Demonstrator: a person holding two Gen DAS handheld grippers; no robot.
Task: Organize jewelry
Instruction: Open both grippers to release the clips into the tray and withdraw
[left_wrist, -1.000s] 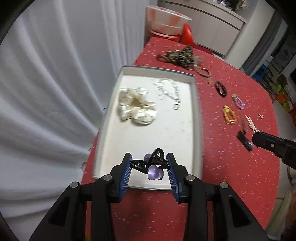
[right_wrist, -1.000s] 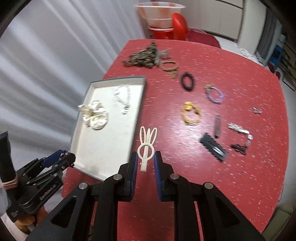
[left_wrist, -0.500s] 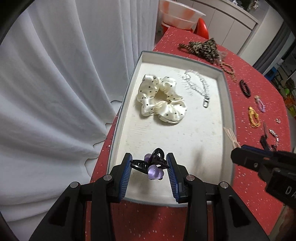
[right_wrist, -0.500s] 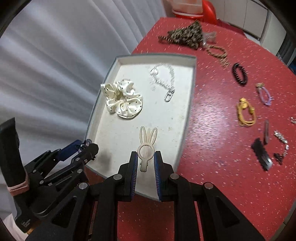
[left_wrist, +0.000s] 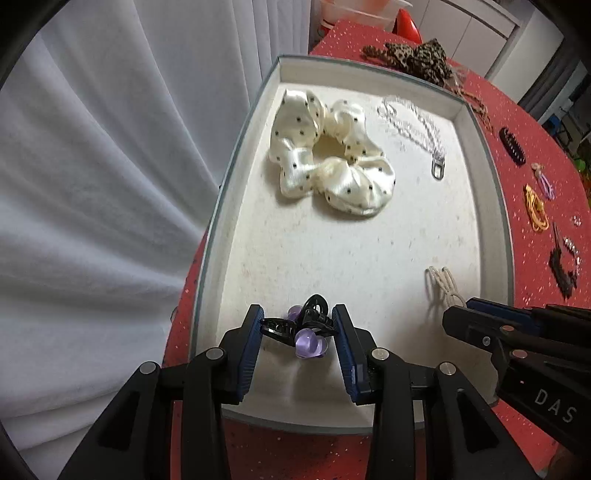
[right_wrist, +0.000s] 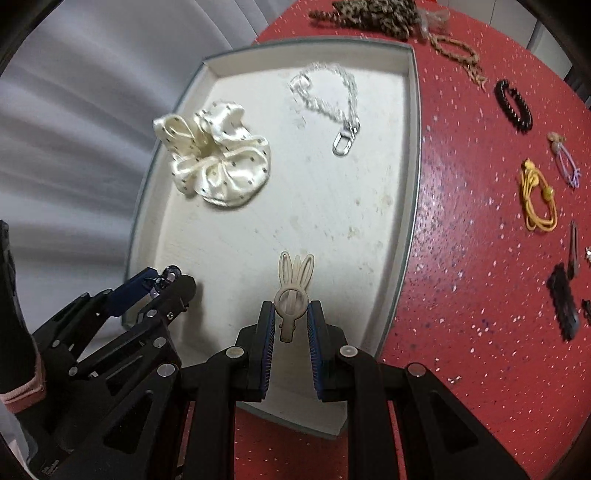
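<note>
A shallow white tray (left_wrist: 491, 192) (right_wrist: 412, 155) lies on the red table. In it lie a cream dotted scrunchie (left_wrist: 328, 173) (right_wrist: 218, 162) and a clear bead chain with a metal clasp (left_wrist: 417, 129) (right_wrist: 332, 103). My left gripper (left_wrist: 299, 328) is shut on a black claw clip with purple beads (left_wrist: 306, 332), held over the tray's near left corner. My right gripper (right_wrist: 291, 321) is shut on a cream rabbit-ear hair clip (right_wrist: 293, 288) (left_wrist: 445, 284), held over the tray's near right part.
On the red table (right_wrist: 480, 295) right of the tray lie a leopard scrunchie (right_wrist: 376, 14), a braided band (right_wrist: 461, 55), a black bead bracelet (right_wrist: 513, 105), a purple tie (right_wrist: 565, 158), a yellow tie (right_wrist: 535, 195) and dark clips (right_wrist: 563, 299). A white curtain (left_wrist: 110, 166) hangs left.
Both grippers have moved forward and down over the tray, each with its clip. The right gripper has come from beside the tray to above its near right part.
</note>
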